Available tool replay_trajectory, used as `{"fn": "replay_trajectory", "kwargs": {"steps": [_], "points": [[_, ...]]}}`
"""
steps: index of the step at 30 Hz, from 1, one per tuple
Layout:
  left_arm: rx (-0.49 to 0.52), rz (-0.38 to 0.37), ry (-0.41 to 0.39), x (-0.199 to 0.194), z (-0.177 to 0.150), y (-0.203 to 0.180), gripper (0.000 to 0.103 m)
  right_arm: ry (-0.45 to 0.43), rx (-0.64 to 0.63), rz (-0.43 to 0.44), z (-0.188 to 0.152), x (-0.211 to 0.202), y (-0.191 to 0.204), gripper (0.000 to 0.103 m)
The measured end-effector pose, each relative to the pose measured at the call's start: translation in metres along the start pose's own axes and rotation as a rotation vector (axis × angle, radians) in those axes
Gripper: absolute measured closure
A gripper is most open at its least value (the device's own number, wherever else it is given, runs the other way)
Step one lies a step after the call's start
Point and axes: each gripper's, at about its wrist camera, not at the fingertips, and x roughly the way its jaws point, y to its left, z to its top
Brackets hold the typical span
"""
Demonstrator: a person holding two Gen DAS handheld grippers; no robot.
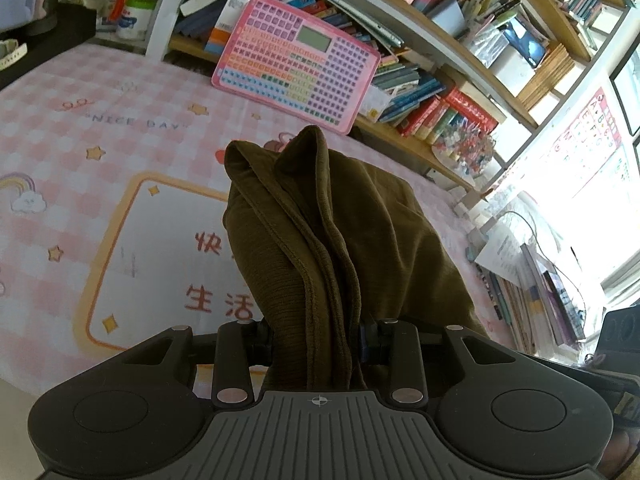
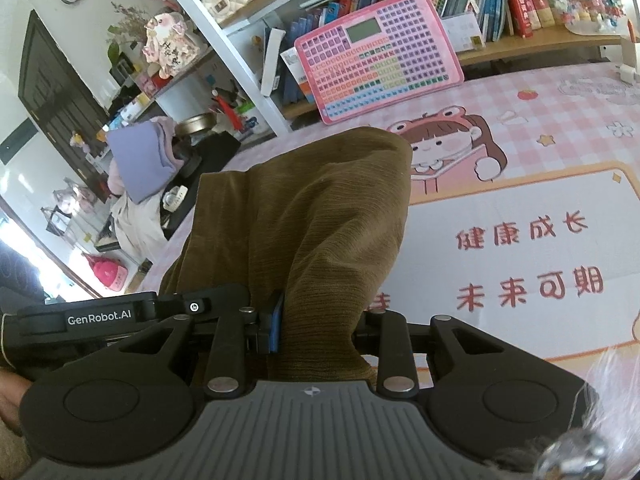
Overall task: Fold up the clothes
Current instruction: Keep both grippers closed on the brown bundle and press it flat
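Observation:
An olive-brown ribbed garment (image 1: 320,232) is bunched and held above the pink checked table cover (image 1: 80,128). My left gripper (image 1: 316,340) is shut on a thick fold of it, with hems and seams running up between the jaws. In the right wrist view the same olive-brown garment (image 2: 320,216) drapes over and ahead of my right gripper (image 2: 320,328), which is shut on another gathered part. The cloth hides both sets of fingertips. The body of the left gripper (image 2: 100,316) shows at the left of the right wrist view, close beside the right one.
A pink toy keyboard (image 1: 296,64) leans against bookshelves (image 1: 460,40) at the table's back. Piled lilac and cream clothes (image 2: 140,160) lie at the far left. Stacked books and papers (image 1: 532,280) sit at the right near a bright window. The printed mat (image 2: 520,260) covers the table.

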Motion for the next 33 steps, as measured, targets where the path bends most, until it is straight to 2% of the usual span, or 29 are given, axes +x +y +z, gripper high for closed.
{"fn": "replay_trajectory", "kwargs": {"steps": [8,14,25,33], "points": [[0.019,-0.025,-0.003,0.012,0.024,0.01,0.071,-0.025,0.011,-0.019,0.018,0.016,0.003,0.076],[0.036,-0.062,0.03,0.036,0.062,0.032,0.071,-0.043,0.032,-0.066,0.042,0.048,0.007,0.076],[0.077,-0.115,0.045,0.102,0.16,0.075,0.07,-0.075,0.015,-0.113,0.124,0.139,0.004,0.076],[0.05,-0.094,0.065,0.157,0.216,0.116,0.07,-0.029,0.0,-0.131,0.176,0.221,-0.008,0.076]]}}
